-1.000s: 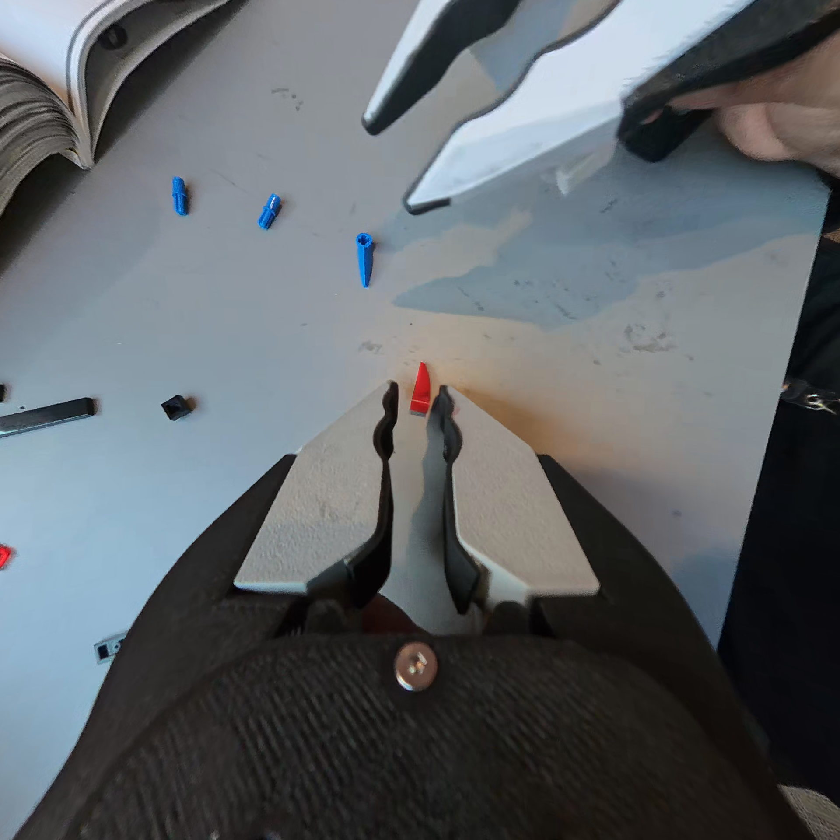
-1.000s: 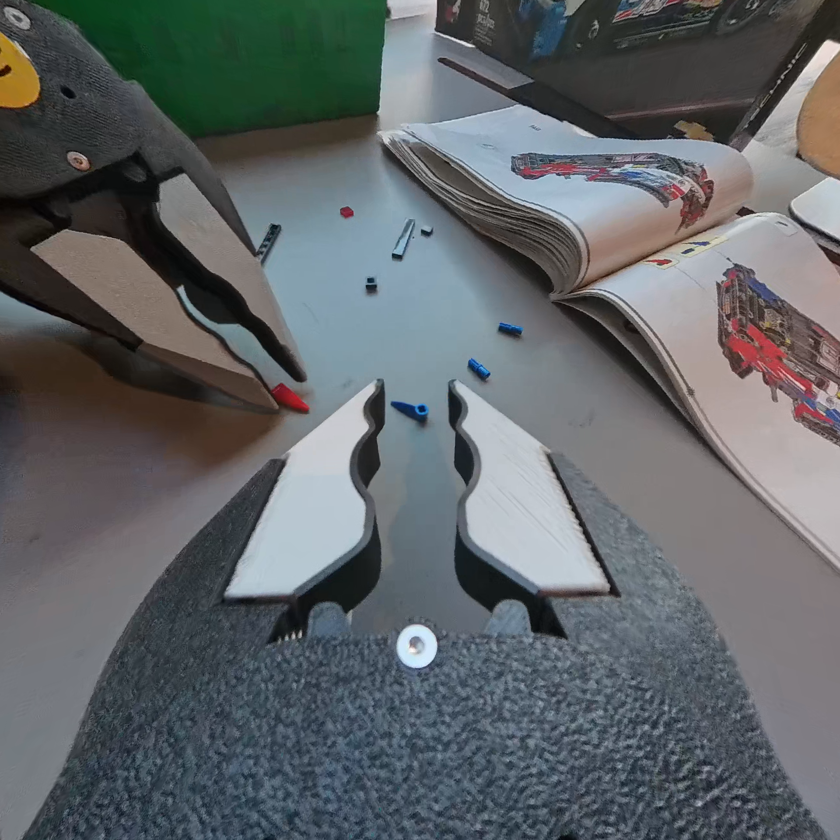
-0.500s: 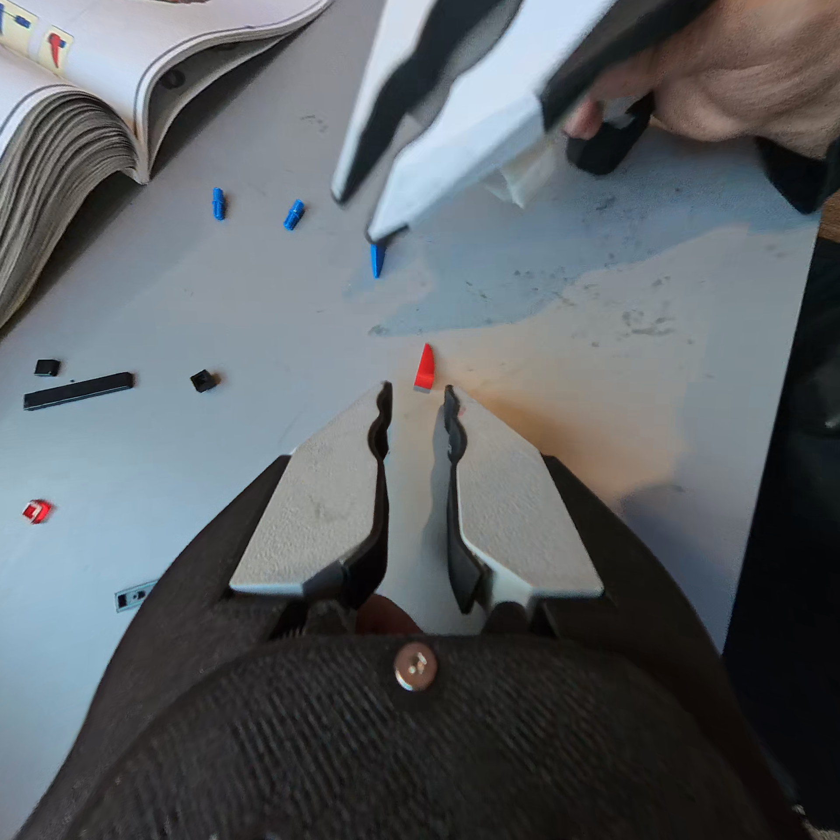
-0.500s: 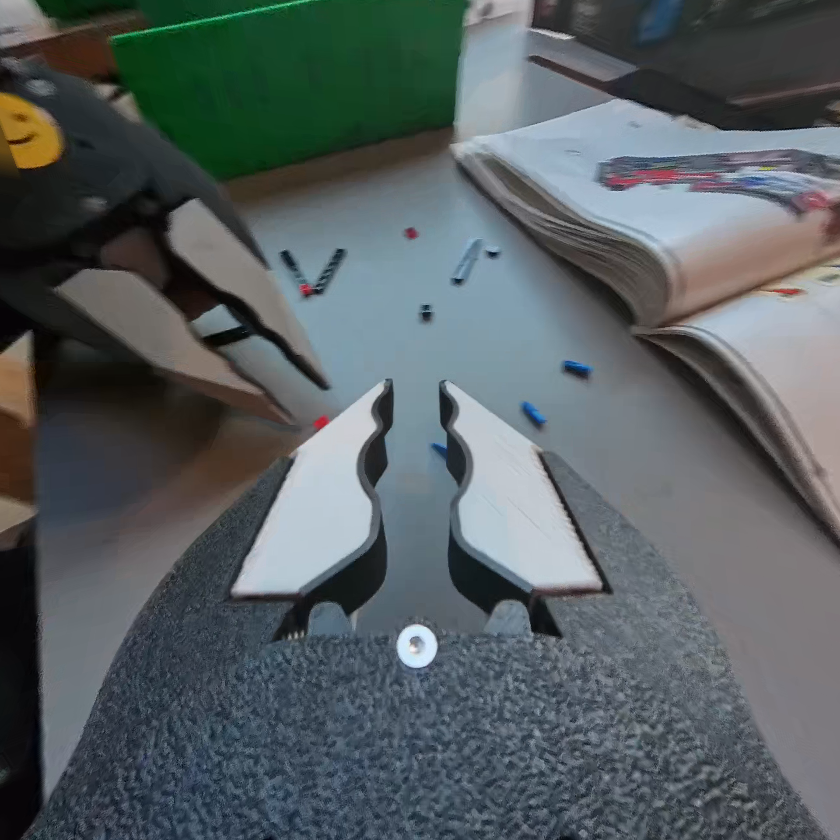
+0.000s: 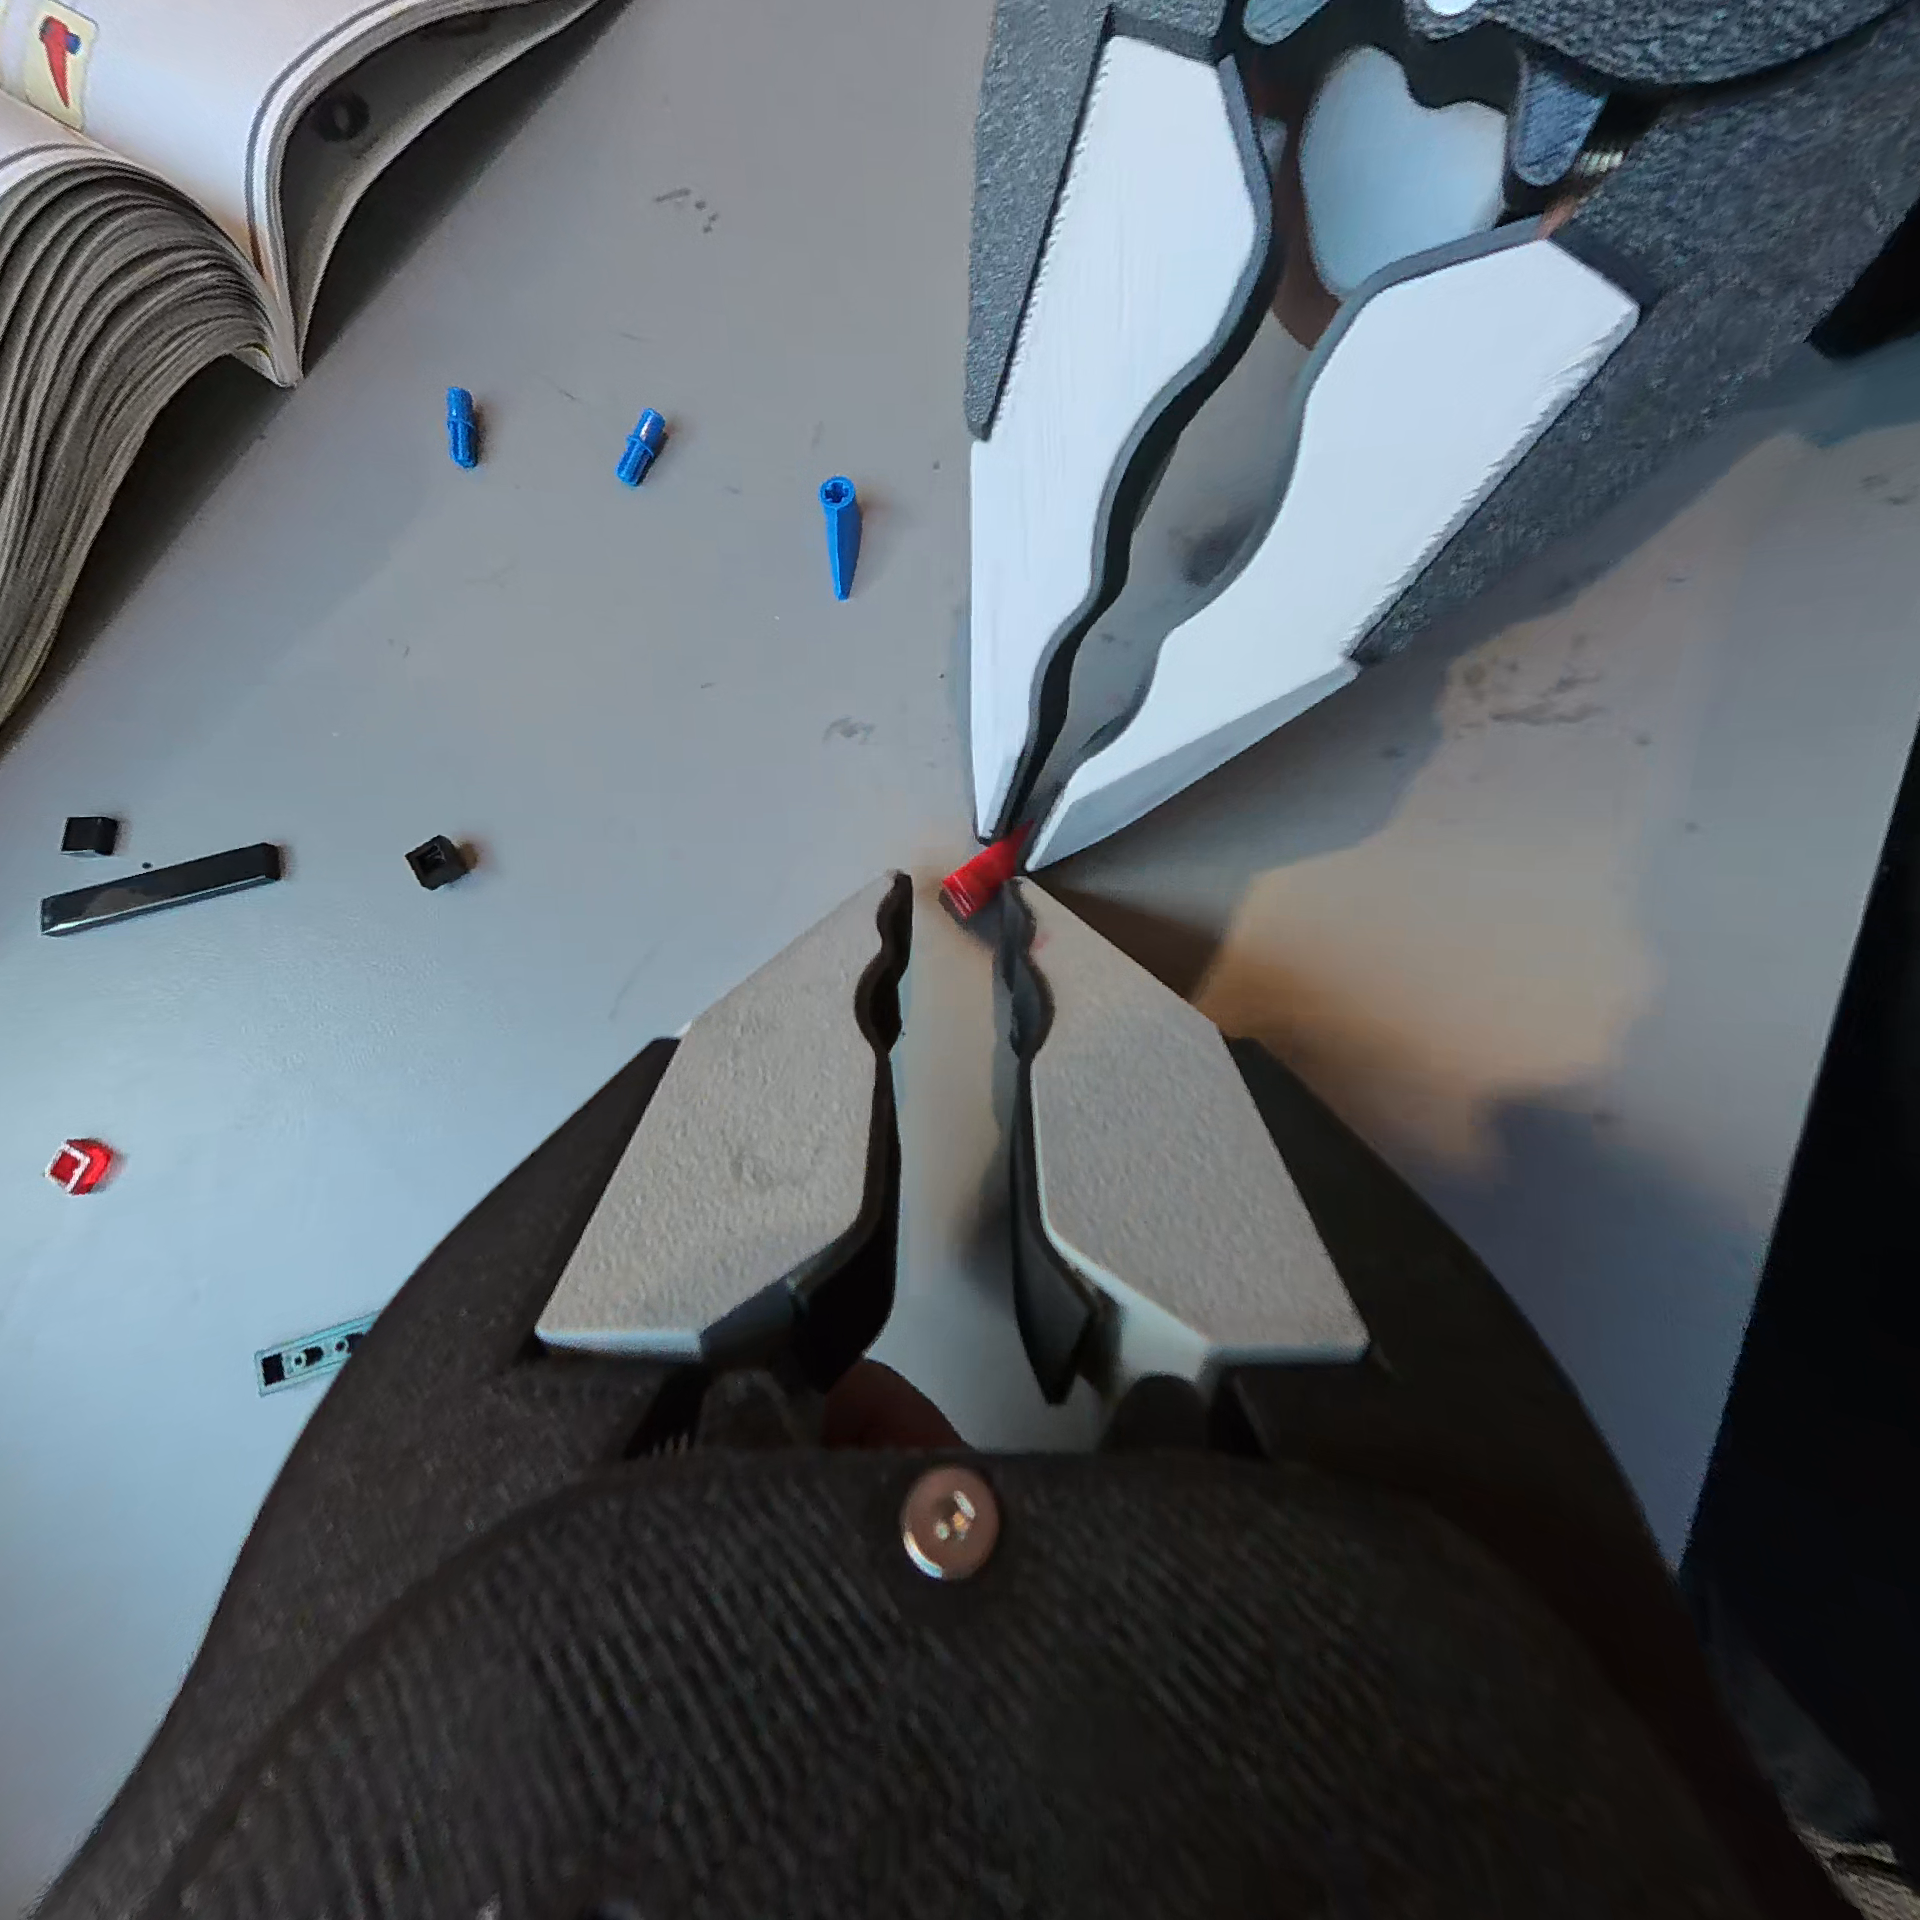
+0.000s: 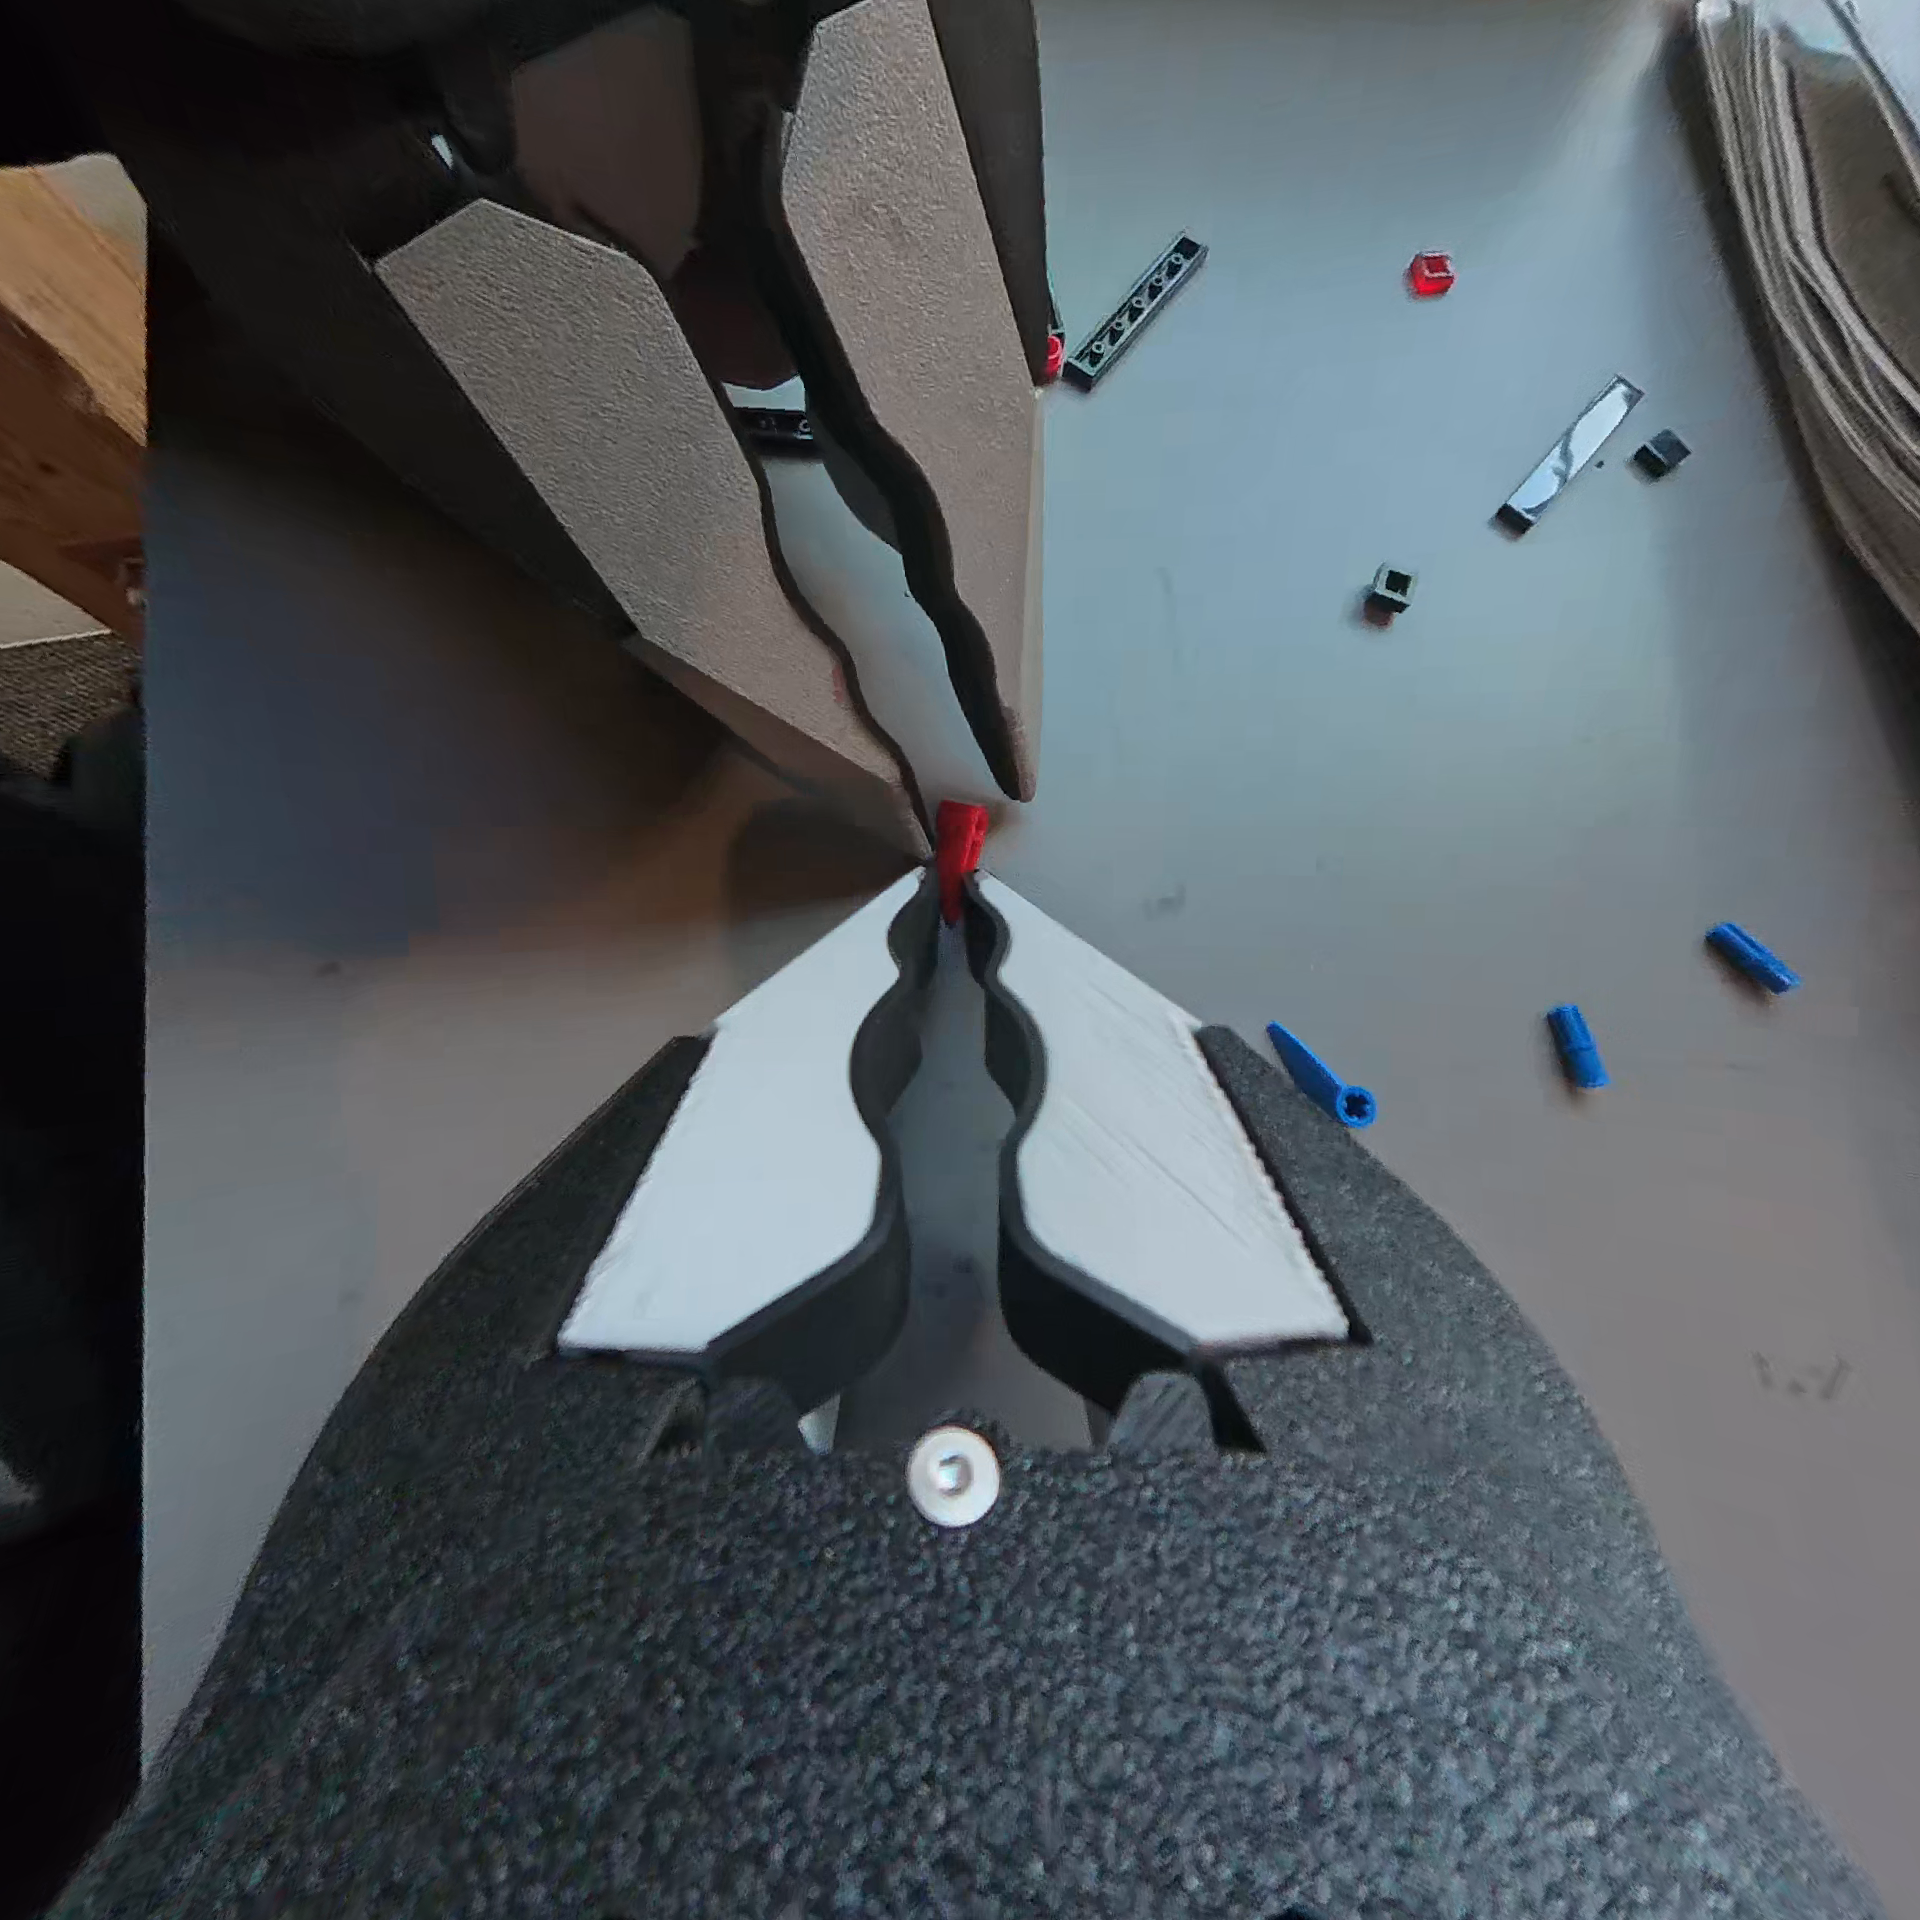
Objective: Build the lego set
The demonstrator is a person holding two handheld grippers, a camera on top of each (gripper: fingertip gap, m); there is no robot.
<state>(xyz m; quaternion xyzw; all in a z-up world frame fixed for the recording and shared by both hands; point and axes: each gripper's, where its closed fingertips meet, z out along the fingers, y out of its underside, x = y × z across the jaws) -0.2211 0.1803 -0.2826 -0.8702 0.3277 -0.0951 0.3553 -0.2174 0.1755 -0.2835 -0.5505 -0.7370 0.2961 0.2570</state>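
Two handheld grippers meet tip to tip over a small red piece (image 5: pixel 979 881) on the grey table (image 5: pixel 623 675). In our left wrist view, our left gripper (image 5: pixel 956 896) sits with its jaws parted by a narrow gap and nothing clamped between them; the piece's broad end lies just off the inner edge of its right fingertip, at one o'clock from the gap. Our right gripper (image 5: pixel 1013 844) comes down from twelve o'clock, its jaws drawn almost together and pinching the narrow end of the red piece at the very tips.

Our right wrist view confirms the hold: the right gripper (image 6: pixel 948 891) has the red piece (image 6: pixel 958 836) nipped between its fingertips, the piece jutting forward toward twelve o'clock, where the left gripper (image 6: pixel 971 805) faces it with a slim opening. We cannot tell whether the piece rests on the table or is lifted clear of it.

Loose parts lie to the left gripper's nine-to-eleven o'clock: a blue tapered piece (image 5: pixel 838 535) nearest, two short blue pins (image 5: pixel 641 447) beyond it, a small black cube (image 5: pixel 434 862), a long black bar (image 5: pixel 161 888), and a tiny red translucent tile (image 5: pixel 78 1164) at nine o'clock. An open instruction booklet (image 5: pixel 125 208) fills the eleven o'clock corner.
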